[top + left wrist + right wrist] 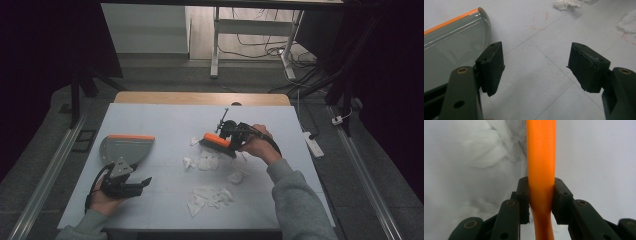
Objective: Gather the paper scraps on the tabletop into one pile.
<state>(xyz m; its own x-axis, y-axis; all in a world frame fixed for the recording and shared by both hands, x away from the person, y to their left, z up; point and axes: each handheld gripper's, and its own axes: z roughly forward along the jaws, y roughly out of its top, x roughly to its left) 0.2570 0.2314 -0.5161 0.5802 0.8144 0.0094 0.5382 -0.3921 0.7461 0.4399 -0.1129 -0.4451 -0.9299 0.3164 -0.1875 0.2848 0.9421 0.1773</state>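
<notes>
— Sweeping, is that what you are doing with the right hand?

— I am judging so. My right gripper [231, 138] is clamping both jaws tight on the orange plastic handle of the dark-bristled hand brush [216, 142], and the bristles are sitting at the far edge of the torn white paper scraps [206, 162] in the middle of the pale grey table [165, 117].

— And the left?

— My left gripper [536, 67] is hanging wide open and holding nothing, just beside the grey plastic dustpan with the orange lip [125, 149], which is lying flat at the table's left side, well apart from the scraps.

— So how are you doing it well?

— I am thinking short, low strokes toward the pan, keeping the bristles flat so light paper is not flicking away. A second heap of scraps [209, 197] is lying nearer me, so I am planning to gather both. The pan probably needs steadying by its handle, or the lip may be skidding back.
</notes>
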